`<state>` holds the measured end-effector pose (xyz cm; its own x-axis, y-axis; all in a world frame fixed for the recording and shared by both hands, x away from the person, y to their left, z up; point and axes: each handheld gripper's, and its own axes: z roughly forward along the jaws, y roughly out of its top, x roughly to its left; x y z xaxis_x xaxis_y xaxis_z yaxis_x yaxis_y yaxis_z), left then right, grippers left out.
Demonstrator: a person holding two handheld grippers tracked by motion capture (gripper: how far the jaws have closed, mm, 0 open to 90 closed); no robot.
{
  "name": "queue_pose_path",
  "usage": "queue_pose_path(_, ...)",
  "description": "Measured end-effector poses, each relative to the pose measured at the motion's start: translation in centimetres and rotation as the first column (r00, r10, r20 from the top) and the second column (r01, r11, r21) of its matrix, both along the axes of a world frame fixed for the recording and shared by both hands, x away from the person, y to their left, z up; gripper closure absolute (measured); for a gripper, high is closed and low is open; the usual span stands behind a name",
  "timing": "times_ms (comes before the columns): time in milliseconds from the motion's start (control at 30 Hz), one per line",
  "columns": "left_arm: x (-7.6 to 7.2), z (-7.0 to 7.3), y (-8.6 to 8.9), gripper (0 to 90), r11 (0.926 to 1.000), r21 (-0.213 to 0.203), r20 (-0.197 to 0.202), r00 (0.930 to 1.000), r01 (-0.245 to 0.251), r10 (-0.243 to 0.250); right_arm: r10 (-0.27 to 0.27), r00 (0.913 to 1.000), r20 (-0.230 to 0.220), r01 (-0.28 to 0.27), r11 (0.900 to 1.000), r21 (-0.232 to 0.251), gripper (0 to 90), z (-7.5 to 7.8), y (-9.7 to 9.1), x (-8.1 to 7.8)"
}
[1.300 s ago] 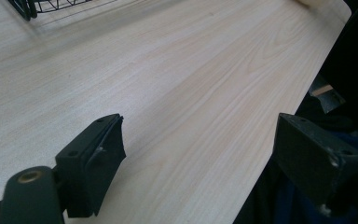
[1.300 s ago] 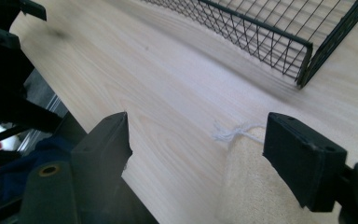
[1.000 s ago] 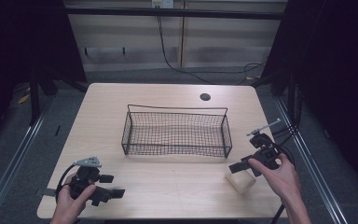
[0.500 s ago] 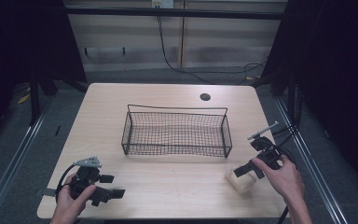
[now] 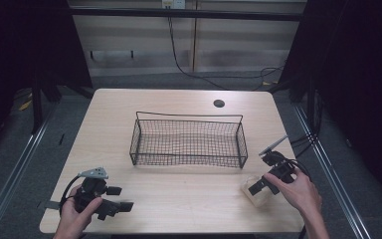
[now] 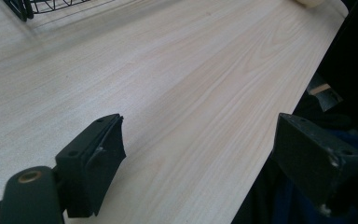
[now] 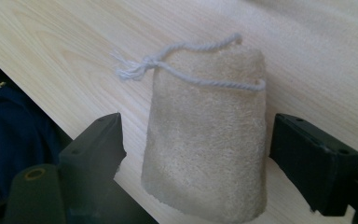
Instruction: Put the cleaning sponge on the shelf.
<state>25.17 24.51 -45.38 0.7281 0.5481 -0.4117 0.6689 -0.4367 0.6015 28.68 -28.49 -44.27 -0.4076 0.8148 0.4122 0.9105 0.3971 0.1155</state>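
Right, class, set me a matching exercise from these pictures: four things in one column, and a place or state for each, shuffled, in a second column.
Things:
1. wire basket
2. loofah pad
3. left tongs
4. round dark hole

Places or states:
A. open over bare wood at the table's near left corner
B. lying flat between the open right tongs
C. in the tabletop beyond the basket, to the right
D. standing mid-table, nothing in it

Pairs: 1-D, 2-B, 3-A, 4-C
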Motion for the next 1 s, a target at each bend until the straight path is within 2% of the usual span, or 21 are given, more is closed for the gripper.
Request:
queue_pose_path(233,0.0,0.0,0.0,16.3,1.0,-0.001,0.0,1.0,0.001,-0.001,0.011,0.9994,-0.033,-0.012,0.9996,-0.024,16.7,-0.7,0.4,0.1)
queue_pose_path(267,0.0,0.0,0.0,16.3,1.0,-0.001,0.001,1.0,0.001,-0.001,0.023,0.9989,-0.04,-0.025,0.9989,-0.041,17.9,-1.0,0.6,0.2)
queue_pose_path(567,0.0,0.0,0.0,16.3,1.0,-0.002,0.004,1.0,-0.003,0.003,0.053,0.9965,-0.065,-0.059,0.9941,-0.091,24.6,-1.7,1.6,0.2)
queue_pose_path(1000,0.0,0.0,0.0,16.3,1.0,-0.002,0.006,1.0,0.0,0.0,0.051,0.9962,-0.07,-0.058,0.9934,-0.099,26.6,-1.7,1.7,0.1)
